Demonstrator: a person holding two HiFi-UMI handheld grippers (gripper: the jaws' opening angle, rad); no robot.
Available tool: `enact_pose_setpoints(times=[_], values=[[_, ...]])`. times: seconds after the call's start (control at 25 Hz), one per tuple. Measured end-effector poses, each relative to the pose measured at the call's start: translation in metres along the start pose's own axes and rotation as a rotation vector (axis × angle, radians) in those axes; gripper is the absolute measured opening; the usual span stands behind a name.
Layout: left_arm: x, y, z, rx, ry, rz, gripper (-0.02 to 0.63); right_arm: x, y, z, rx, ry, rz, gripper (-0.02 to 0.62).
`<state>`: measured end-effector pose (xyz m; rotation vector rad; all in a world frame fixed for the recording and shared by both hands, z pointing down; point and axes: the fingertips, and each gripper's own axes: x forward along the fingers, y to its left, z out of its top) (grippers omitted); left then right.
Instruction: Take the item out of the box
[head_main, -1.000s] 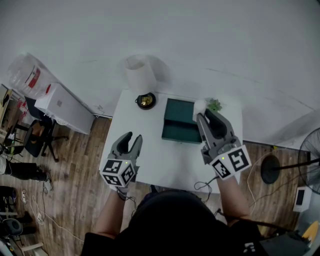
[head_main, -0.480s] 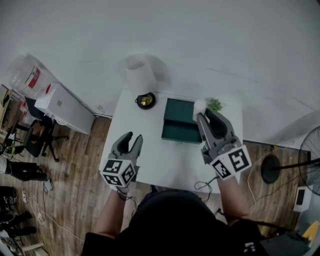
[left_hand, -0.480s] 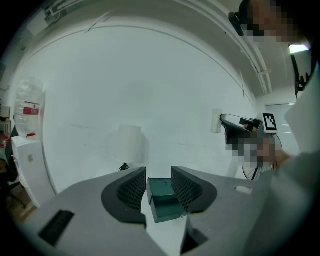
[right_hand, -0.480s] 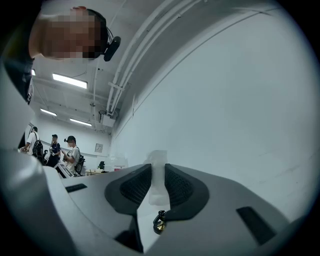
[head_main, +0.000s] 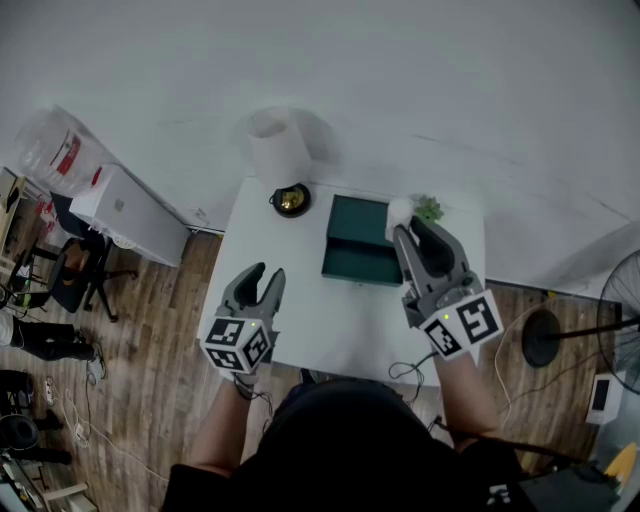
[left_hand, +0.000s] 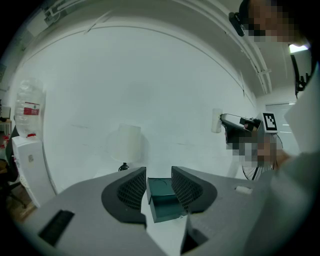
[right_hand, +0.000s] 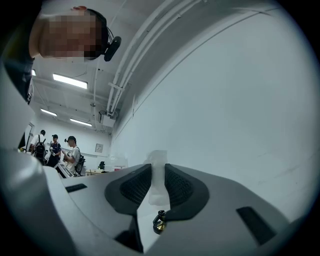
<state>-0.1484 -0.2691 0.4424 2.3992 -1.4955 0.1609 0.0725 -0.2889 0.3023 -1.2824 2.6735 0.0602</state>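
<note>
Right gripper (head_main: 408, 230) pinches the white item (head_main: 399, 211), raised clear at the far right corner of the open box (head_main: 358, 250) (extraction looks complete). Left gripper (head_main: 266, 272) hangs over the table's (head_main: 340, 320) near left, jaws slightly apart and empty, probably held ready to steady the box.

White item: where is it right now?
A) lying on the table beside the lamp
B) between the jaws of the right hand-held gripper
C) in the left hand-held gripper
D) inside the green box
B: the right gripper view shows the white item pinched between the pads of the right hand-held gripper, and the left gripper view shows it held well above the open green box.
</note>
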Motion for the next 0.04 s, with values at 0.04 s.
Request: enact_pose_setpoints(times=[0.04], values=[[0.0001,-0.0006,-0.0004,0.000,0.000,0.000,0.156,-0.0005,-0.0003,0.0000,0.000,0.000,0.001,0.089]])
